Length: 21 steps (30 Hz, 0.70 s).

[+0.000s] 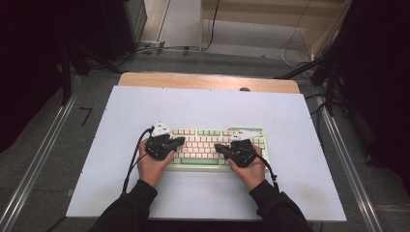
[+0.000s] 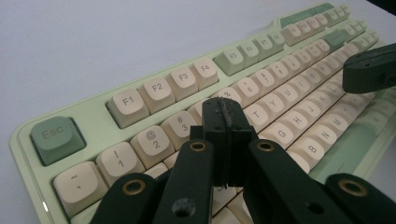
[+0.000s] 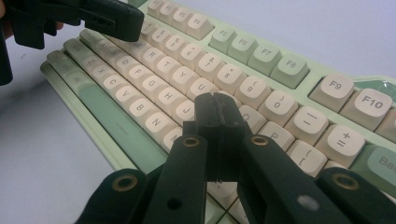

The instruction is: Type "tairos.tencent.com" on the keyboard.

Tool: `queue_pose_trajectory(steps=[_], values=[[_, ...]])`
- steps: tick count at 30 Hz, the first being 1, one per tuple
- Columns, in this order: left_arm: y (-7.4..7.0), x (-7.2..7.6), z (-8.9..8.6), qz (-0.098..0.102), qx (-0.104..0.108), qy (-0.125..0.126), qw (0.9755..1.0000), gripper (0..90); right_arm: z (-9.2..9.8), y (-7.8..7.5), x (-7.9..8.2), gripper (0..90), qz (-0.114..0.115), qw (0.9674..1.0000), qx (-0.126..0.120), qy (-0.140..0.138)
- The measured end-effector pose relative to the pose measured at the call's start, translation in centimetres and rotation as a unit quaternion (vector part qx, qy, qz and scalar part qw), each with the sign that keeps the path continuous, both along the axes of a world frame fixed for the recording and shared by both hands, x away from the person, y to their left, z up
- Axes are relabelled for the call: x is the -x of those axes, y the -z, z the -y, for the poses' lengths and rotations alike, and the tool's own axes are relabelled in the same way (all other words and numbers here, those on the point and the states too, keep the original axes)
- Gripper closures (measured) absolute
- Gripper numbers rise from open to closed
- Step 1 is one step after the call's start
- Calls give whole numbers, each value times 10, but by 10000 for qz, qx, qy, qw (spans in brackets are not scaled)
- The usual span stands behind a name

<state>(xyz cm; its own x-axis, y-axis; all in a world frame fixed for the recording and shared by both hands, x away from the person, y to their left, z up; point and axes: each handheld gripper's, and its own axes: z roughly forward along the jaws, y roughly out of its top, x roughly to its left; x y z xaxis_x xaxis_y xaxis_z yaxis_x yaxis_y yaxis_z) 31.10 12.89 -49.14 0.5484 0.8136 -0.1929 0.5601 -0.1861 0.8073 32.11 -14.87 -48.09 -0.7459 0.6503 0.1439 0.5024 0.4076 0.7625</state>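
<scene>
Centrally, the green-and-cream keyboard (image 1: 212, 147) lies on the white mat (image 1: 203, 106), nearer its 6 o'clock edge. Left gripper (image 1: 180, 141) hovers over the kbd's 9 o'clock end, jaws pressed shut w/ nothing between; in the left gripper view its tips (image 2: 227, 116) sit above the number row. Right gripper (image 1: 218, 148) is likewise closed & empty over the 3 o'clock half (image 3: 218, 109). Wide bare mat toward 12, 9 & 3 o'clock; wooden table edge (image 1: 208, 81) beyond at 12.
</scene>
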Motion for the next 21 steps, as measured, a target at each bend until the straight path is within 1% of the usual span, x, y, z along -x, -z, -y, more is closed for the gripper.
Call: queue_pose_trajectory(steps=[5,21], values=[[2,0,1,-11,-73,20,10000,900,0,0,0,881,1,10000,-3,6],[3,-1,2,-1,-115,18,9999,900,0,0,0,881,5,10000,-1,1]])
